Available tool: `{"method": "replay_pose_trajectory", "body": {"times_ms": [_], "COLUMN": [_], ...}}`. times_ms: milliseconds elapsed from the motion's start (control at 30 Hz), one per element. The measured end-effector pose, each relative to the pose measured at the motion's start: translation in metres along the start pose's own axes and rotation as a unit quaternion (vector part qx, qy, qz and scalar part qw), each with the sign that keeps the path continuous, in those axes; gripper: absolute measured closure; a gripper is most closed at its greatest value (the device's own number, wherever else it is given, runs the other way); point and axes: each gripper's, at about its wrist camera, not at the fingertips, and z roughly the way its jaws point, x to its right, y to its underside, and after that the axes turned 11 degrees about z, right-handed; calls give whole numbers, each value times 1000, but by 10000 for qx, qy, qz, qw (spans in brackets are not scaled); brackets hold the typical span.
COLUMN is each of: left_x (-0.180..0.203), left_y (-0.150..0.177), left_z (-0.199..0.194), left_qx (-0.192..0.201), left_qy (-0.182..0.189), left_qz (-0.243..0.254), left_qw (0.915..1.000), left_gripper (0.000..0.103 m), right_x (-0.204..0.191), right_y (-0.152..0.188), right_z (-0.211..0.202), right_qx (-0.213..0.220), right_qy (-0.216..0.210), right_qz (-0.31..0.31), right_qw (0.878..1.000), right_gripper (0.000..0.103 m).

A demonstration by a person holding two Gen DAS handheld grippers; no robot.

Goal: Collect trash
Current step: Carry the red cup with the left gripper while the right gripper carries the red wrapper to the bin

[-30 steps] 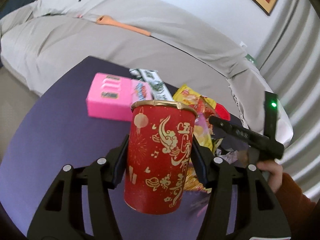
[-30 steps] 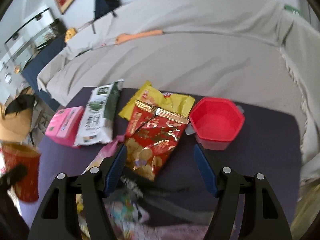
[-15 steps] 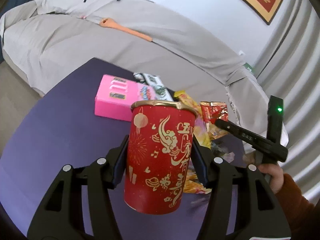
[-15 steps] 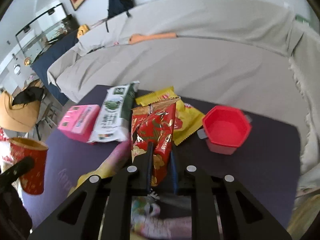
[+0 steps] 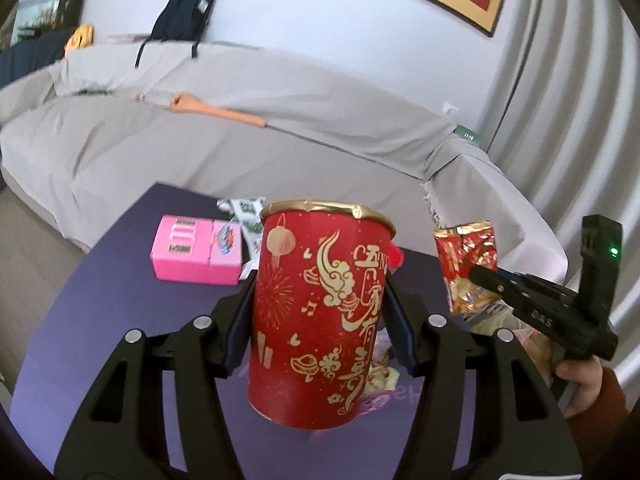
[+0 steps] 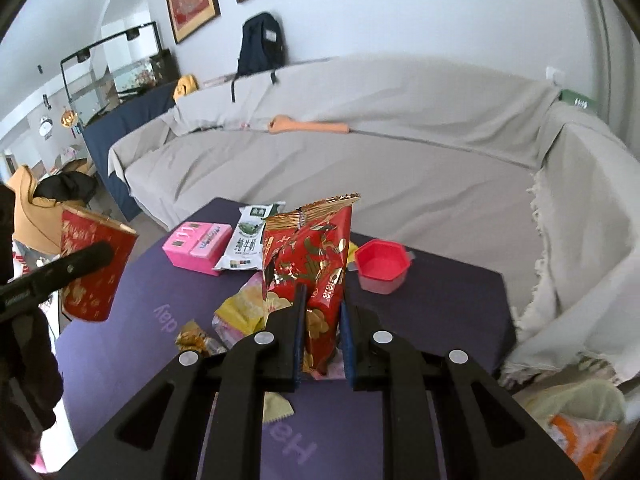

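Crinkled foil snack bag (image 6: 310, 276), glossy cylindrical cup (image 5: 318, 316), possibly paper

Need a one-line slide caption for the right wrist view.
Right gripper pinches a red snack bag upright above the purple table; left gripper holds the red cup.

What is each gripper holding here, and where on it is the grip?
The left gripper clamps the red paper cup across its mid-body, upright and lifted. The right gripper pinches the red snack bag at its lower end, off the table.
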Motion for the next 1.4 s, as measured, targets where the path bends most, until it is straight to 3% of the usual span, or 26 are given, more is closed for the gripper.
{"method": "replay_pose_trajectory", "body": {"times_ms": [400,633,1067,1267,1400], "left_x": [93,167,307,339,351], "left_y": [-17,-16,2,11,18], "left_z": [-10,10,59,83,110], "left_qx": [182,88,-274,-505,-866], "left_qy": [183,679,1679,2175,2783], "left_qz": [684,1130,1820,1801,1612], "left_qw": [9973,9912,9685,9580,9429], "left_gripper": [48,48,48,48,48], "right_x": [48,103,215,249,268], "right_y": [10,29,83,97,102], "right_z": [-100,-147,-211,-219,-220], "right_qx": [751,1026,1215,1189,1177], "right_qy": [131,615,1486,1690,1804], "right_qz": [159,390,1208,1488,1618], "right_qw": [9970,9921,9739,9670,9630], "right_gripper": [87,87,87,87,87]}}
